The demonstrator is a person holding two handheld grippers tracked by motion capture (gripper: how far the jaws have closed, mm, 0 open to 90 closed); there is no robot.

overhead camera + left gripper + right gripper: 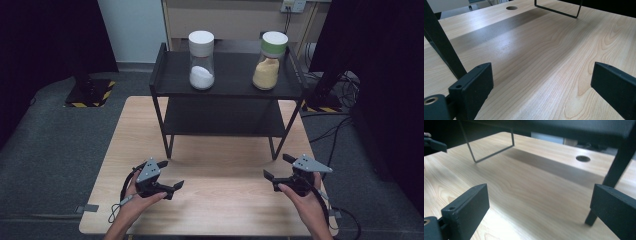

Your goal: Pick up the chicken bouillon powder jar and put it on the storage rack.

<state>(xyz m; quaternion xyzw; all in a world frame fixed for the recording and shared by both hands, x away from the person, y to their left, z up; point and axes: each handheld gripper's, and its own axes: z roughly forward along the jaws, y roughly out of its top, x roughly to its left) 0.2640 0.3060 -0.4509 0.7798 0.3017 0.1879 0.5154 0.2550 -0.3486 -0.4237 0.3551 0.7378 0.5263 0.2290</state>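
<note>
On the near bench: both tongs rest low over the wood, each in a hand, with nothing between the jaws.
Left tongs (170,176): black, two-jaw, grey three-cornered plate on top; jaws spread wide and empty, tips aimed inward toward the middle of the bench. In the left gripper view (541,85) bare wood grain lies between the jaws.
Right tongs (279,167): same build; jaws wide apart and empty, tips aimed inward and slightly forward. In the right gripper view (539,207) bare wood lies between the jaws.
Bench (220,200): pale wooden top with a round cable hole (583,158) near its far side.
Shelf (227,87): black two-tier metal rack standing on the far half of the bench, well apart from both tongs.
White jar (201,60): clear glass, white lid, white powder; upright on the top tier, left side.
Green jar (269,60): clear glass, green-and-white lid, yellowish powder; upright on the top tier, right side.
</note>
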